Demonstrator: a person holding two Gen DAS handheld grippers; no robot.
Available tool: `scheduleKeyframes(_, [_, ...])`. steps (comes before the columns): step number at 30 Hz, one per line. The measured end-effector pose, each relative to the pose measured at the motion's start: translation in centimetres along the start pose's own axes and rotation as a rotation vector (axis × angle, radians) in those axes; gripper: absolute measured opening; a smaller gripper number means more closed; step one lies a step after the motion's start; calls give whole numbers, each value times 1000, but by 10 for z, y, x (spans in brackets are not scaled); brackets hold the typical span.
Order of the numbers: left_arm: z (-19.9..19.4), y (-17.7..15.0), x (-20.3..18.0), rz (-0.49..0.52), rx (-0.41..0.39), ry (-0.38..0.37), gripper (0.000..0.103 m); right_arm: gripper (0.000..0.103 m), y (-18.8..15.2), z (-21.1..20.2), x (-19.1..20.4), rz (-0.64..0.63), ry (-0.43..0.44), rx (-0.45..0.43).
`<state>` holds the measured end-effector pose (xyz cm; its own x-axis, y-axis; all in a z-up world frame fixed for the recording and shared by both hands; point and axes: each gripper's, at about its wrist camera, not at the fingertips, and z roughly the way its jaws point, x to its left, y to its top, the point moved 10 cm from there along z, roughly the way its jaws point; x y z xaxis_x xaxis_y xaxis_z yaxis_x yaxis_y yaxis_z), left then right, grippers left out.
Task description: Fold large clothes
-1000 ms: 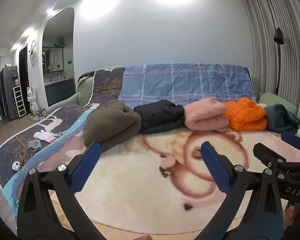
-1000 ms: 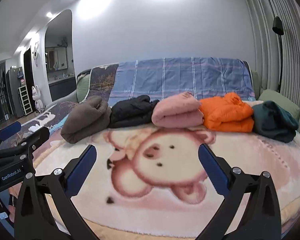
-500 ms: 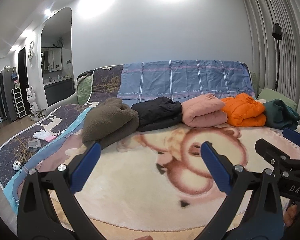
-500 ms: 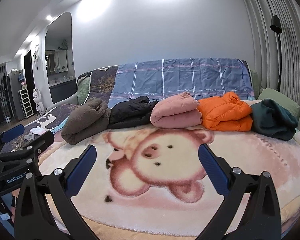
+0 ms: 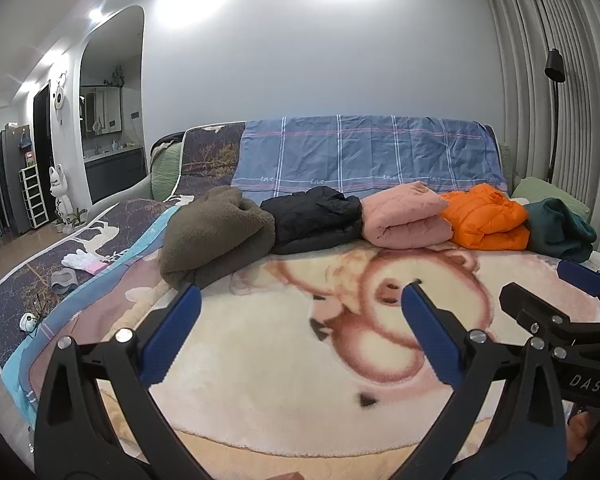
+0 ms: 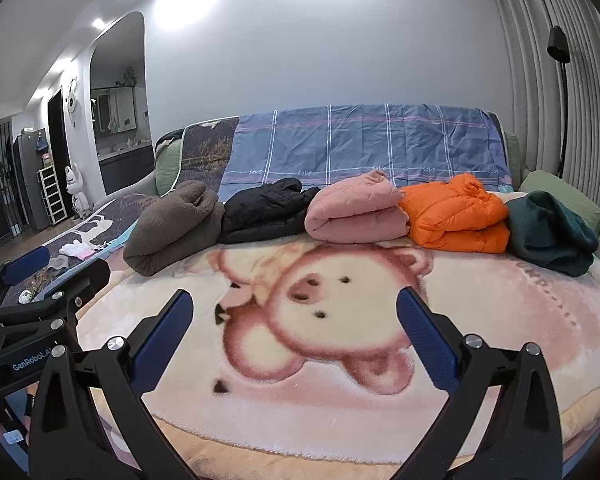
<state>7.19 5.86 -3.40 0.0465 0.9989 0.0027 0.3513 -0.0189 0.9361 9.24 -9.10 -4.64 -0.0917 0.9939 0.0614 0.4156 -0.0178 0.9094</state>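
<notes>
Fleece bundle (image 5: 216,236) looks soft, bulky, light; with both grippers' fingers spread and empty, you should pinch an outer edge.

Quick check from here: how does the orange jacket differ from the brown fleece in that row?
The orange jacket is smooth, quilted and puffy; the brown fleece is fuzzy and matte. The orange jacket lies in a flat stacked fold, while the brown fleece is a rounder, looser bundle. The orange jacket sits second from the right; the brown fleece ends the row on the left. Both rest folded on the pig blanket, untouched by either gripper.
</notes>
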Motion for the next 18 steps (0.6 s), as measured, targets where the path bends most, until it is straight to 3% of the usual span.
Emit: scheduleKeyframes(18, [9, -12, 2, -4, 40, 32, 101, 102, -4, 11, 6, -9, 20, 19])
